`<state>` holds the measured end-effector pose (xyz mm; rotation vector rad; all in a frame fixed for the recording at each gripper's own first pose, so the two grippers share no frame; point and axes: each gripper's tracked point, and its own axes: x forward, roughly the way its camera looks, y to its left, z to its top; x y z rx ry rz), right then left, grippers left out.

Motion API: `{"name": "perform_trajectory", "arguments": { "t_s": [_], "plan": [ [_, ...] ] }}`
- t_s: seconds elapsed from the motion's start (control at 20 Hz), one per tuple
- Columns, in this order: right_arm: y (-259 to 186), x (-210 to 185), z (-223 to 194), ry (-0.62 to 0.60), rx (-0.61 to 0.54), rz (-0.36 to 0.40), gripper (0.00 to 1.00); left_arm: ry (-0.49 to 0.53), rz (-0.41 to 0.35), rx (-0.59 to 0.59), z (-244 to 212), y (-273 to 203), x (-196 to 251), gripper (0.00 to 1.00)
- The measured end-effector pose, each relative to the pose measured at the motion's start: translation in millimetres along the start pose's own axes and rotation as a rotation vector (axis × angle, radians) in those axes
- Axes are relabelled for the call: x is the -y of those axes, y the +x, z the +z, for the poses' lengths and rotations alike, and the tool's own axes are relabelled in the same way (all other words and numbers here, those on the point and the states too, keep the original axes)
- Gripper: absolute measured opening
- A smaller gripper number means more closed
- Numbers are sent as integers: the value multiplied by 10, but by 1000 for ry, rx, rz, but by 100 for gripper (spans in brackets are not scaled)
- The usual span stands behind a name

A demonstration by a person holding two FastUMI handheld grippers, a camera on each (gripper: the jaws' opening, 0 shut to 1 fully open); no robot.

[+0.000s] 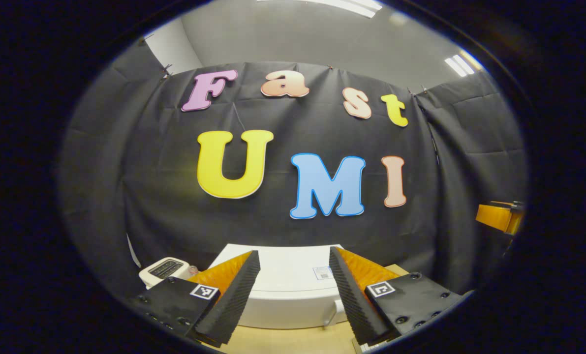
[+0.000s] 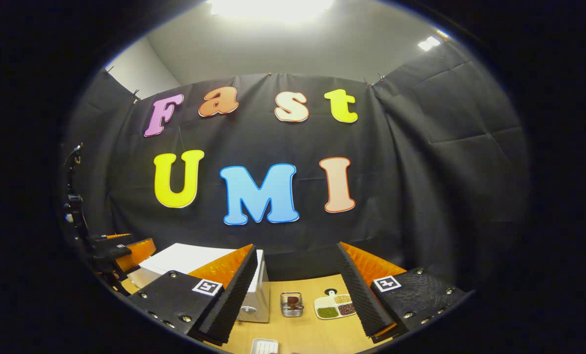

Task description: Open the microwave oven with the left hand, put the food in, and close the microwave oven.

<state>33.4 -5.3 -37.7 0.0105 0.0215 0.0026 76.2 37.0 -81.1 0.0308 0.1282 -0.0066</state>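
The white microwave [image 1: 293, 290] stands shut on the wooden worktop [image 2: 307, 329] against the booth wall, straight ahead of the left tongs [image 1: 293, 295], which are spread and hold nothing. Right of it lie a divided food tray [image 2: 334, 305], a wire basket [image 2: 291, 304] and a white dish [image 2: 264, 345], between the spread, empty right tongs [image 2: 295, 300].

A light wooden desk [image 2: 302, 330] carries a small wire basket [image 2: 291, 304] with something dark inside; just right of it lies a divided dish [image 2: 335, 306] of green, tan and brown contents; a white ridged tray [image 2: 264, 345] sits nearer; a white toaster [image 1: 164, 270] stands far left.
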Motion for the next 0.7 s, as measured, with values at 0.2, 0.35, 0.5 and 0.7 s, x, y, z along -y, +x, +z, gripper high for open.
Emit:
{"name": "perform_trajectory", "arguments": {
  "t_s": [0.2,0.35,0.5,0.7],
  "plan": [
    [-18,-276,166,18,4,20,96,-10,64,61,514,-434,-458,94],
    [-85,-415,171,29,4,8,96,-12,55,62,434,-639,-639,96],
    [-142,-523,190,6,11,-7,96,-30,58,80,391,-697,-821,96],
    [-273,-628,224,-34,18,-37,96,-45,31,89,395,-626,-910,94]
  ]
}}
